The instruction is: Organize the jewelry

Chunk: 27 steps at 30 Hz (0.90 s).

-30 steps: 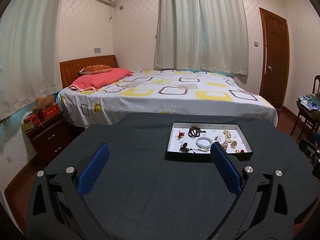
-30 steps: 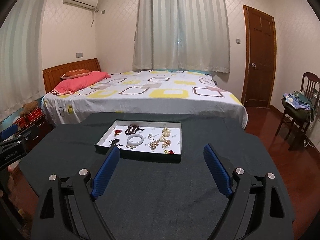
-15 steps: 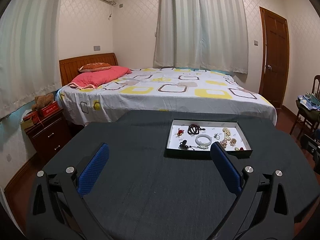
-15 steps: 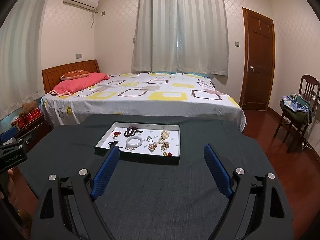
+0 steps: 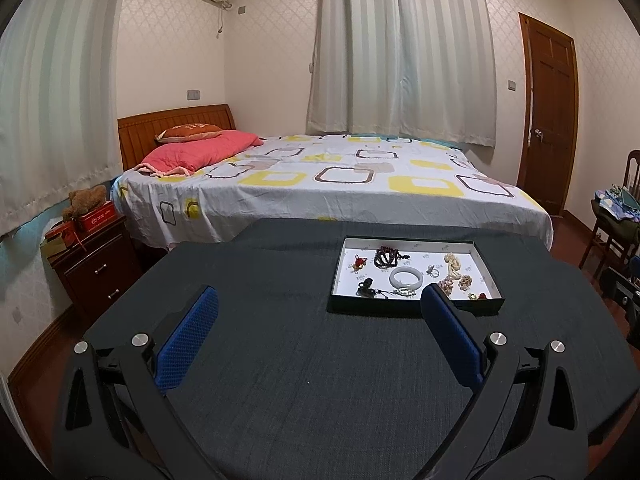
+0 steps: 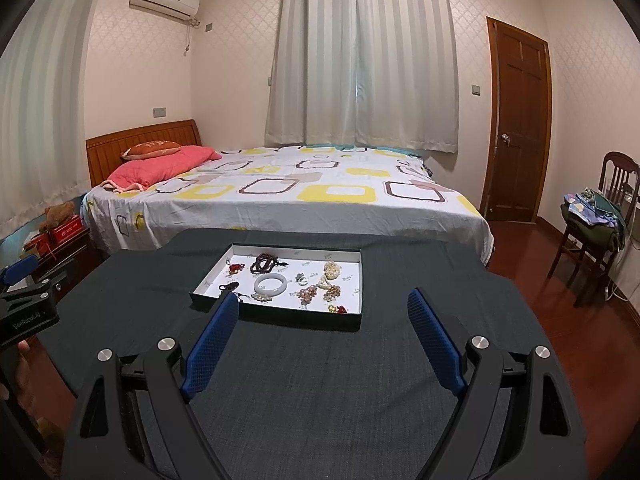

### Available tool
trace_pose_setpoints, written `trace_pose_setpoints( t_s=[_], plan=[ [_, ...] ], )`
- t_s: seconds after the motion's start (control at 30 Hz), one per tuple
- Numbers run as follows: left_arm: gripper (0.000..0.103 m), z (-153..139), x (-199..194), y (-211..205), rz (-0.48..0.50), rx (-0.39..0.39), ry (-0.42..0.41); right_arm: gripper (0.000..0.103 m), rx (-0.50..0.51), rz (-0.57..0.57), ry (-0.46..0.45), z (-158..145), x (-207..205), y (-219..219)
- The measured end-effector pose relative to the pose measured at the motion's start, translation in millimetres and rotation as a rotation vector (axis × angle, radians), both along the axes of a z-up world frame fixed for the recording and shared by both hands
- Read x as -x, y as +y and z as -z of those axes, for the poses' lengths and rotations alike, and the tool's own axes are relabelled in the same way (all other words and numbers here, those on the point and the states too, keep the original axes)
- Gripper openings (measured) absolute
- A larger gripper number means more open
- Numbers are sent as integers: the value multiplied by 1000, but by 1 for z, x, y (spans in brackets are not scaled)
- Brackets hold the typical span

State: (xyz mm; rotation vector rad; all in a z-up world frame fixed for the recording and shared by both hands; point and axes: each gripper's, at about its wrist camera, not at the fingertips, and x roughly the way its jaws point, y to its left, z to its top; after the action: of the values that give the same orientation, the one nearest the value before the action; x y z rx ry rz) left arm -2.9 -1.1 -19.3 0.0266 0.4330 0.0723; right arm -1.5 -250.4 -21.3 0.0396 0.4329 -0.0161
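The left gripper hangs over the dark table, released, its blue pads wide apart with nothing between them. It sits back from the tray, probably so the whole layout stays in sight.

The tray lies at the table's far side, near the bed. Every piece lies inside it, spaced apart on the white floor: a red charm, dark beads, a black pendant, a white bangle, a ring, pale bead clusters and a small red piece. That spread fits jewelry already sorted or laid out awaiting sorting; I cannot tell which.

The right gripper is likewise released and empty, aimed at the tray's middle.
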Motion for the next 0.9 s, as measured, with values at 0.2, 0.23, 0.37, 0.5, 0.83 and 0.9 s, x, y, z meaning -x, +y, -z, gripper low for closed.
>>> trace_pose_setpoints(
  t_s=[0.2, 0.23, 0.37, 0.5, 0.83, 0.9],
  plan=[
    [99, 0, 0, 0, 0, -1, 1, 84, 1, -1, 0, 0, 1, 1],
    [99, 1, 0, -1, 0, -1, 2, 84, 2, -1, 0, 0, 0, 1],
    [99, 2, 1, -3, 1, 0, 3, 84, 3, -2, 0, 0, 2, 3],
    [99, 2, 0, -2, 0, 0, 2, 84, 4, -2, 0, 0, 2, 3],
    [99, 2, 0, -2, 0, 0, 3, 84, 4, -2, 0, 0, 1, 3],
    [99, 2, 0, -2, 2, 5, 3, 84, 3, -2, 1, 0, 2, 3]
  ],
)
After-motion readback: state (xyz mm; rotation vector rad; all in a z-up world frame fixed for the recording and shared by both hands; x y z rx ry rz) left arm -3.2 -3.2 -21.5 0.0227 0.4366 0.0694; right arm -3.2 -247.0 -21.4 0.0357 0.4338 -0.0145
